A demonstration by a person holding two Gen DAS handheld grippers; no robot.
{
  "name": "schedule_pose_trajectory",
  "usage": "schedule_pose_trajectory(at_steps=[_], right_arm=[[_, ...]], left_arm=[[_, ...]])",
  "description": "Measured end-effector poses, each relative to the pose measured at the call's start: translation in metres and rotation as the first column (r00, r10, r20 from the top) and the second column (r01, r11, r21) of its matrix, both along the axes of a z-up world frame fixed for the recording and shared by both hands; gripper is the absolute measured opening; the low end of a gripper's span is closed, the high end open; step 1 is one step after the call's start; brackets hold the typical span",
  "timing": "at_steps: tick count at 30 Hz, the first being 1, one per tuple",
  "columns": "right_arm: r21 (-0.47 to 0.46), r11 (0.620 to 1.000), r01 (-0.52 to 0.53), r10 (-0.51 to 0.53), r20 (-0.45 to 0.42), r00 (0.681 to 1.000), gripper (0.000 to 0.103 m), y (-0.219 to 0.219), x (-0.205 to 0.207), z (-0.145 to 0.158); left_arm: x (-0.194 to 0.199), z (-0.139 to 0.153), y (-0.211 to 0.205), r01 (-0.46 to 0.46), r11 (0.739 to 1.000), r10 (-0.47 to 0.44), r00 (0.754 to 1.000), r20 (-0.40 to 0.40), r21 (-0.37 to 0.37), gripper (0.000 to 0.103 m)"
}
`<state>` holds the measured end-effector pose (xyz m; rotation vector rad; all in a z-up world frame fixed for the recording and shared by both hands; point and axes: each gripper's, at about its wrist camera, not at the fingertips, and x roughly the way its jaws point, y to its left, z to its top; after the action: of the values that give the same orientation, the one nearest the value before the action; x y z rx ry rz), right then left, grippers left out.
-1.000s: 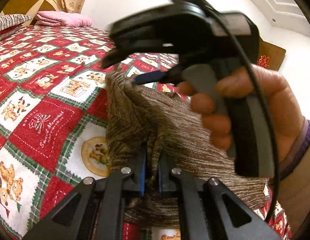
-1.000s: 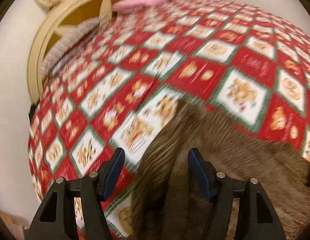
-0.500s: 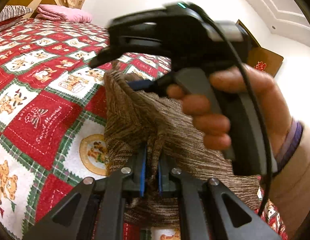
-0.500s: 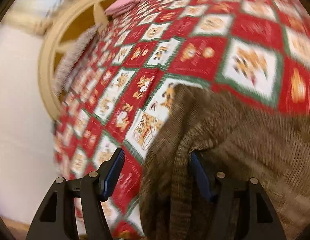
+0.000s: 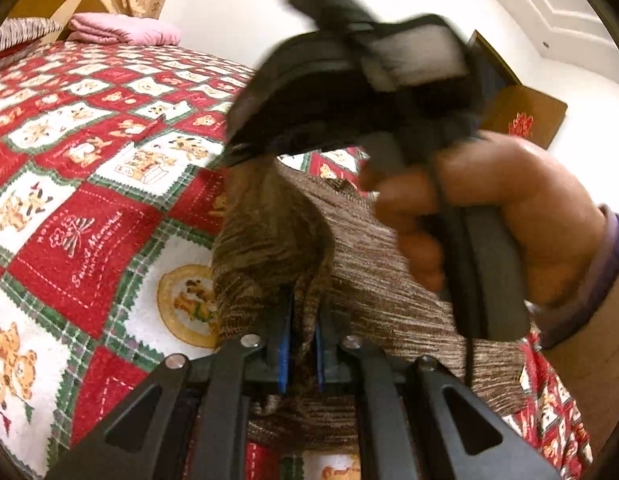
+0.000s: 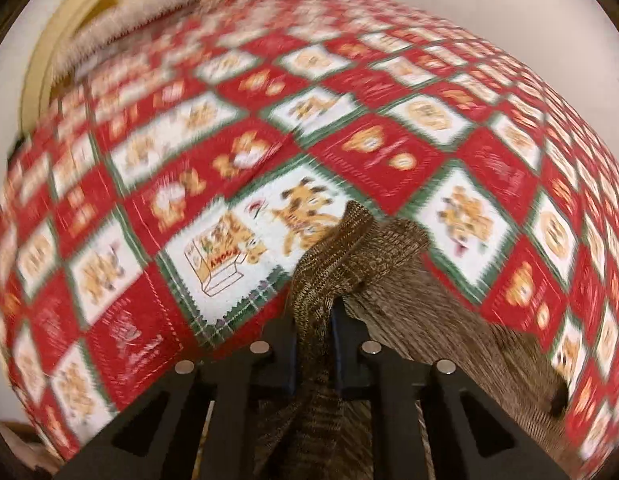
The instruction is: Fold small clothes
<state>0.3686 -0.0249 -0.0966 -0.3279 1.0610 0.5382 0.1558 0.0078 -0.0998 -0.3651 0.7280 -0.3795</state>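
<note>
A brown knitted garment (image 5: 373, 264) lies on a red, white and green patterned bedspread (image 5: 81, 208). My left gripper (image 5: 302, 344) is shut on a bunched edge of the garment at the near side. My right gripper (image 6: 315, 344) is shut on another bunched fold of the same garment (image 6: 437, 320) and holds it lifted a little off the bed. In the left wrist view the right gripper's body and the hand holding it (image 5: 489, 216) fill the upper right and hide the far part of the garment.
A pink pillow (image 5: 125, 32) and a striped cushion (image 5: 17, 32) lie at the head of the bed by a cream headboard (image 6: 49, 60). A brown box (image 5: 525, 116) stands by the white wall. The bedspread (image 6: 229, 160) stretches far to the left.
My right gripper has closed from open onto a fold of the brown garment and lifted it. My left gripper has kept its grip on the garment's edge.
</note>
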Motion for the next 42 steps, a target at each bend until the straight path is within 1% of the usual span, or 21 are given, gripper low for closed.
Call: schedule_pose_trajectory(at_steps=[3, 6, 9, 11, 12, 17, 22, 24, 25, 26, 27, 28, 29, 30, 31, 32, 33, 35, 38, 40, 42], right_arm=[[0.082, 0.995, 0.066, -0.069, 0.035, 0.997, 0.012, -0.04, -0.012, 0.021], [0.14, 0.981, 0.135, -0.145, 0.06, 0.988, 0.012, -0.091, -0.026, 0.043], [0.147, 0.967, 0.209, -0.222, 0.075, 0.972, 0.012, -0.142, -0.038, 0.062], [0.144, 0.959, 0.243, -0.257, 0.083, 0.963, 0.012, -0.169, -0.045, 0.072], [0.131, 0.955, 0.265, -0.278, 0.094, 0.956, 0.012, -0.191, -0.051, 0.077], [0.089, 0.943, 0.319, -0.327, 0.091, 0.941, 0.012, -0.253, -0.07, 0.071], [0.021, 0.918, 0.396, -0.397, 0.094, 0.913, 0.012, -0.303, -0.085, 0.029], [0.033, 0.903, 0.429, -0.43, 0.075, 0.9, 0.014, -0.316, -0.09, 0.01], [0.055, 0.893, 0.447, -0.45, 0.067, 0.89, 0.022, -0.326, -0.093, 0.003], [0.108, 0.878, 0.466, -0.474, 0.067, 0.878, 0.027, -0.335, -0.098, 0.0], [0.172, 0.852, 0.495, -0.511, 0.06, 0.858, 0.039, -0.348, -0.106, 0.001], [0.205, 0.825, 0.526, -0.545, 0.046, 0.837, 0.047, -0.358, -0.113, 0.002], [0.252, 0.778, 0.575, -0.6, 0.031, 0.799, 0.048, -0.372, -0.125, 0.006], [0.29, 0.744, 0.603, -0.636, 0.03, 0.771, 0.048, -0.382, -0.137, 0.011], [0.305, 0.723, 0.619, -0.659, 0.037, 0.751, 0.048, -0.387, -0.146, 0.015], [0.305, 0.699, 0.647, -0.692, 0.061, 0.719, 0.048, -0.39, -0.161, 0.021], [0.304, 0.692, 0.654, -0.705, 0.092, 0.703, 0.048, -0.389, -0.179, 0.028], [0.336, 0.71, 0.619, -0.682, 0.111, 0.723, 0.048, -0.381, -0.208, 0.039], [0.404, 0.718, 0.567, -0.653, 0.109, 0.75, 0.048, -0.36, -0.252, 0.047], [0.427, 0.708, 0.563, -0.648, 0.076, 0.758, 0.048, -0.345, -0.271, 0.042], [0.442, 0.692, 0.572, -0.635, -0.006, 0.773, 0.048, -0.331, -0.274, 0.027]], left_arm=[[-0.007, 0.011, -0.013, 0.034, 0.996, -0.037, 0.998, 0.047, 0.079, 0.009], [-0.023, 0.036, -0.037, 0.108, 0.983, -0.129, 0.982, 0.14, 0.148, 0.009], [-0.04, 0.06, -0.073, 0.201, 0.952, -0.252, 0.941, 0.224, 0.229, 0.009], [-0.05, 0.071, -0.101, 0.273, 0.924, -0.341, 0.905, 0.253, 0.268, 0.009], [-0.055, 0.075, -0.119, 0.32, 0.903, -0.394, 0.883, 0.254, 0.288, 0.009], [-0.067, 0.068, -0.184, 0.452, 0.823, -0.535, 0.821, 0.2, 0.344, 0.009], [-0.07, 0.043, -0.221, 0.544, 0.762, -0.61, 0.786, 0.106, 0.351, 0.01], [-0.075, 0.03, -0.226, 0.567, 0.735, -0.63, 0.774, 0.066, 0.372, 0.011], [-0.077, 0.026, -0.222, 0.579, 0.725, -0.639, 0.768, 0.05, 0.373, 0.014], [-0.079, 0.024, -0.218, 0.589, 0.716, -0.648, 0.761, 0.041, 0.374, 0.022], [-0.083, 0.023, -0.212, 0.6, 0.706, -0.659, 0.751, 0.038, 0.377, 0.036], [-0.086, 0.024, -0.201, 0.608, 0.7, -0.67, 0.741, 0.049, 0.375, 0.045], [-0.088, 0.027, -0.189, 0.609, 0.704, -0.672, 0.738, 0.065, 0.366, 0.062], [-0.089, 0.03, -0.175, 0.605, 0.715, -0.666, 0.741, 0.079, 0.349, 0.072], [-0.089, 0.033, -0.16, 0.6, 0.731, -0.655, 0.75, 0.09, 0.325, 0.074], [-0.087, 0.034, -0.145, 0.595, 0.747, -0.643, 0.76, 0.093, 0.299, 0.074], [-0.084, 0.038, -0.132, 0.587, 0.762, -0.627, 0.773, 0.09, 0.274, 0.074], [-0.076, 0.041, -0.107, 0.554, 0.799, -0.584, 0.808, 0.082, 0.235, 0.074], [-0.058, 0.041, -0.077, 0.47, 0.855, -0.495, 0.866, 0.076, 0.219, 0.074], [-0.052, 0.038, -0.061, 0.415, 0.884, -0.437, 0.897, 0.062, 0.217, 0.074], [-0.046, 0.033, -0.048, 0.364, 0.906, -0.382, 0.923, 0.047, 0.216, 0.074]])
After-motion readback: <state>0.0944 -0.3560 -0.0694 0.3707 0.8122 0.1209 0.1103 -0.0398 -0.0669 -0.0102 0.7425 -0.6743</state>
